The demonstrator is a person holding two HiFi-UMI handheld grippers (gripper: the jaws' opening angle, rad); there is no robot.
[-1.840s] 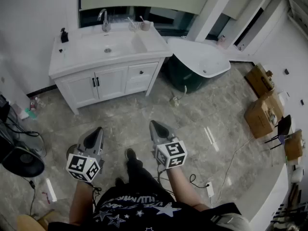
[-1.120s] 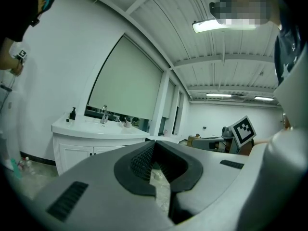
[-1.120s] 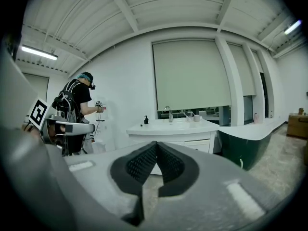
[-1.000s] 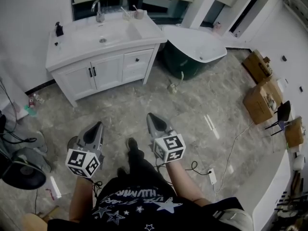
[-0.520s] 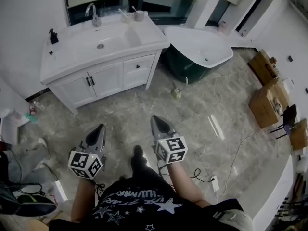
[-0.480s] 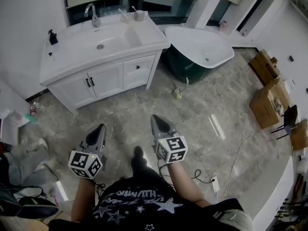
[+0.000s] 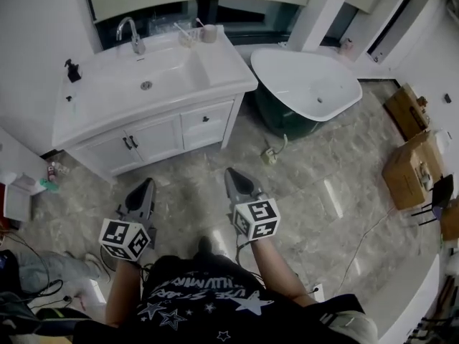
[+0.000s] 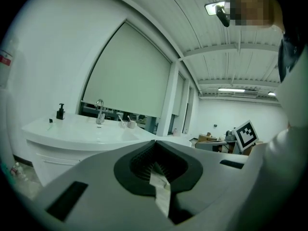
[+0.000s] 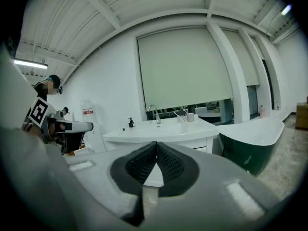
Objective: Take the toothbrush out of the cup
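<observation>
**Get to the counter first, then open the jaws**

The left gripper (image 7: 146,185) and the right gripper (image 7: 231,172) both hang low over the floor, well apart from the vanity (image 7: 107,110). On each, the jaws are pressed together with nothing between them.

The toothbrush (image 7: 179,29) stands in a cup (image 7: 188,39) far ahead of both grippers, at the back of the counter. It is just beyond the faucet (image 7: 129,31) on the side nearer the right gripper. A second cup (image 7: 209,34) stands just beside the first and seems to hold a brush too; at this range I cannot tell which one is meant.

The step in hand is most likely the approach:

- Walk in until the cup sits directly ahead of the right gripper, and only then part its jaws.
- Come down from above the rim and close on the bare handle.
- Lift along the brush's own lean so the cup does not tip.
- The left gripper could steady the cup.
- Keep both grippers clear of the faucet.
</observation>
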